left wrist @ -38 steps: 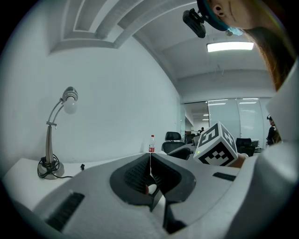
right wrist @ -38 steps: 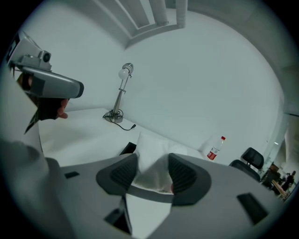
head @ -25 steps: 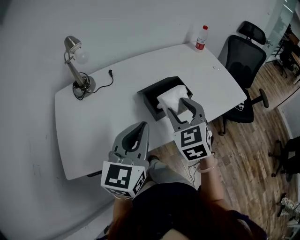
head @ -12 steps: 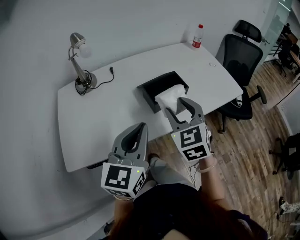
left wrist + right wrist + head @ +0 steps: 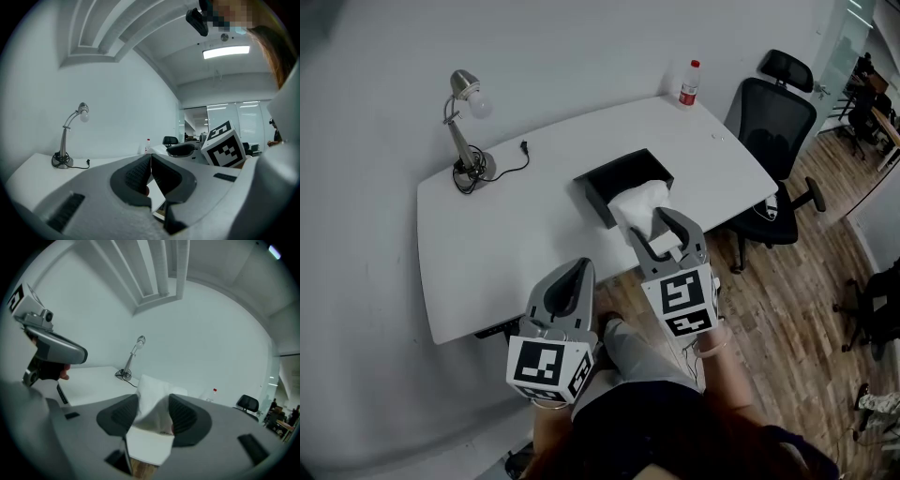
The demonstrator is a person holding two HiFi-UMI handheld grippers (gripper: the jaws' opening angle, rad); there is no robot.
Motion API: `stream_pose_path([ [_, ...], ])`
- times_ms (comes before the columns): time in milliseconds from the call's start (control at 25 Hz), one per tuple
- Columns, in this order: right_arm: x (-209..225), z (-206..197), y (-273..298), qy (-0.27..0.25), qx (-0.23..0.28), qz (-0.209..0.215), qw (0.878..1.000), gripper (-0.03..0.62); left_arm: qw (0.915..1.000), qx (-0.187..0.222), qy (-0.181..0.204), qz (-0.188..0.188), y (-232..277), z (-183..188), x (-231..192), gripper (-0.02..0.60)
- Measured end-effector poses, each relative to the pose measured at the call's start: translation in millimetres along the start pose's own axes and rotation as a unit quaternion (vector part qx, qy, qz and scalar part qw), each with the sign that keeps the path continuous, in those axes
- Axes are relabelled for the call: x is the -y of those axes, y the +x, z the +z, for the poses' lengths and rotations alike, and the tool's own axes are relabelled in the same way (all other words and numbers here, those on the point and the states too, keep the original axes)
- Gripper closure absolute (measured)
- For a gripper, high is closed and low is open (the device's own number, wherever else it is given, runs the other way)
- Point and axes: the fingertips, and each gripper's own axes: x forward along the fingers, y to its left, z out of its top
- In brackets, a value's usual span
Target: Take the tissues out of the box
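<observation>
1. White table (image 5: 506, 244) holds a black box (image 5: 602, 180), lamp (image 5: 465, 127) and bottle (image 5: 687, 84); chair (image 5: 773, 127) on wood floor (image 5: 792, 309)
2. Right gripper (image 5: 667, 228) pinches a tissue (image 5: 639, 204) just above the box
3. Left gripper (image 5: 570, 277) is pressed together

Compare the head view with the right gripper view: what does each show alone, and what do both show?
Head view only: the black box that the tissue stands up out of. Right gripper view only: the ceiling recess, and the right gripper tongs' ribbed pads pressing the tissue from both sides. Both: the tissue, desk lamp, bottle, office chair, white table and left gripper.
</observation>
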Motion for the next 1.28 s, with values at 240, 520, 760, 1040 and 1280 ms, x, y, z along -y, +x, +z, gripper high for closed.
stream_pose_path([
  [240, -8, 9, -10, 0.005, 0.012, -0.003, 1.000, 0.375, 1.0000, 0.004, -0.003, 0.006, -9, 0, -5, 0.557],
  [520, -10, 10, -21, -0.003, 0.015, 0.001, 1.000, 0.375, 0.9999, 0.007, -0.004, 0.009, -9, 1, -1, 0.557],
  [760, -8, 5, -36, -0.003, 0.020, 0.008, 1.000, 0.375, 0.9999, 0.011, -0.003, 0.010, -9, 3, 14, 0.557],
  [1040, -1, 7, -61, -0.004, 0.036, 0.018, 0.999, 0.376, 0.9998, 0.011, 0.001, 0.019, -13, 8, 39, 0.557],
  [1280, -2, 10, -79, -0.011, 0.049, 0.029, 0.998, 0.378, 0.9996, 0.009, 0.004, 0.025, -20, 7, 57, 0.557],
])
